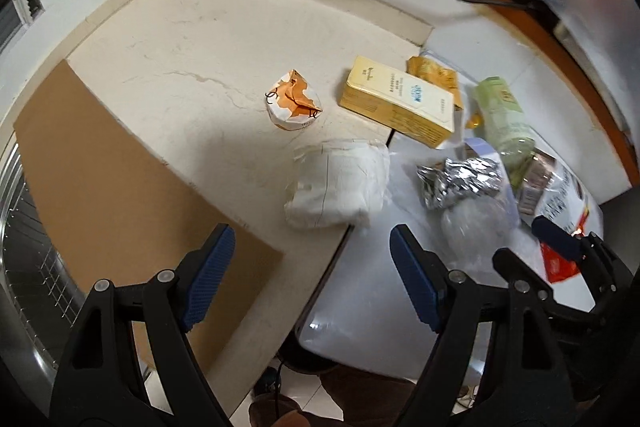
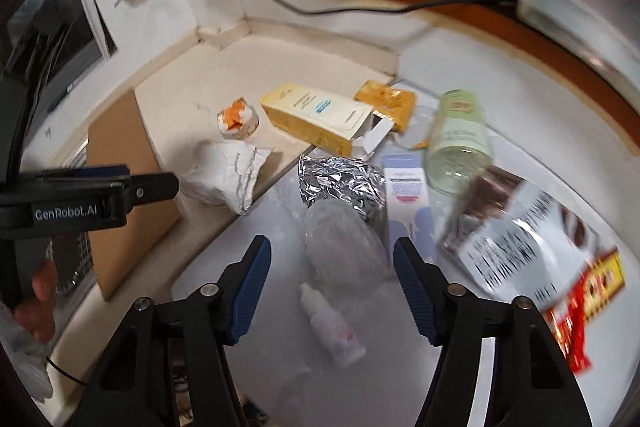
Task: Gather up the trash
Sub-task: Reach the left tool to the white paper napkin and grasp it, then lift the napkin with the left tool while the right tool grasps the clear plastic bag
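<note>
Both tongs, left tongs and right tongs, hang released above the table, the right ones seemingly lining up on the blurred clear plastic bag nearest them, which needs a lowering and clench.

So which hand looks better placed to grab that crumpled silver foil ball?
Right. The open right gripper points at the crumpled silver foil ball; the open left gripper faces the white paper bundle.

Each claw, left claw and right claw, has black plastic arms, silver pivot screws and ribbed blue pads. White "GenRobot.AI" lettering marks one housing. Bare skin, apparently fingers, grips a handle.
</note>
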### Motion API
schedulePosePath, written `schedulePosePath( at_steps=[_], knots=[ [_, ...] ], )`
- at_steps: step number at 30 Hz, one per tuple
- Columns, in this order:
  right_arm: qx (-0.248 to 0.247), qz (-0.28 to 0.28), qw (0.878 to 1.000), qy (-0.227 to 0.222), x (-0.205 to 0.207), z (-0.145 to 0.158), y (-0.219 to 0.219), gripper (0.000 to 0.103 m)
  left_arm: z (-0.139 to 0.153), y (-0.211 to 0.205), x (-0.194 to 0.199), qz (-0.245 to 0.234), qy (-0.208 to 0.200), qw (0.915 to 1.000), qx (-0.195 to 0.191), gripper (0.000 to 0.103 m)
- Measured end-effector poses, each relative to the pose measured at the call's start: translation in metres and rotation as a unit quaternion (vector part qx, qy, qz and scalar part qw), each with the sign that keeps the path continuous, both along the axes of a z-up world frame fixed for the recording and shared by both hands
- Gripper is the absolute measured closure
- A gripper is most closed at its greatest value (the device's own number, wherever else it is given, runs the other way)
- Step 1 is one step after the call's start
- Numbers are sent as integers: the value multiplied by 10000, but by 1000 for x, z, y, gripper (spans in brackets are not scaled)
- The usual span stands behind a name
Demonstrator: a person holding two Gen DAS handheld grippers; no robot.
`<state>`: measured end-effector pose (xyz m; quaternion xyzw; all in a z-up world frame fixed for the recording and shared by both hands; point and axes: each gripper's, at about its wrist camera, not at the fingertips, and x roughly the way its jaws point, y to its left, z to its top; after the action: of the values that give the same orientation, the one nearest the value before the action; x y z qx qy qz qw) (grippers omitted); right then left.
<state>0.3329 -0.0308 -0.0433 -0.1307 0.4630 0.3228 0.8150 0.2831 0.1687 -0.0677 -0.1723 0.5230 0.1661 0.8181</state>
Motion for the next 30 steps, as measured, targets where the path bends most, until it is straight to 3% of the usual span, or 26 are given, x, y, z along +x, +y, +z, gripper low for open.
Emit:
schedulePosePath(
  at_steps=[9, 19, 23, 30],
  knots=[
    [-282, 440, 9980, 358, 21, -44, 19, 61, -36, -2, 46, -77, 363, 9993, -93, 26],
    [-114, 712, 9966, 395, 17, -45, 16, 81, -64, -2, 73, -49, 726, 9973, -138, 26],
    [-21, 691, 9966, 441, 15, -41, 12, 85, -64, -1, 72, -45, 645, 9978, -146, 45],
    [193, 568, 9975, 372, 3, -20, 1, 86, -47, -5, 54, -122, 353, 9992, -117, 53]
  ],
)
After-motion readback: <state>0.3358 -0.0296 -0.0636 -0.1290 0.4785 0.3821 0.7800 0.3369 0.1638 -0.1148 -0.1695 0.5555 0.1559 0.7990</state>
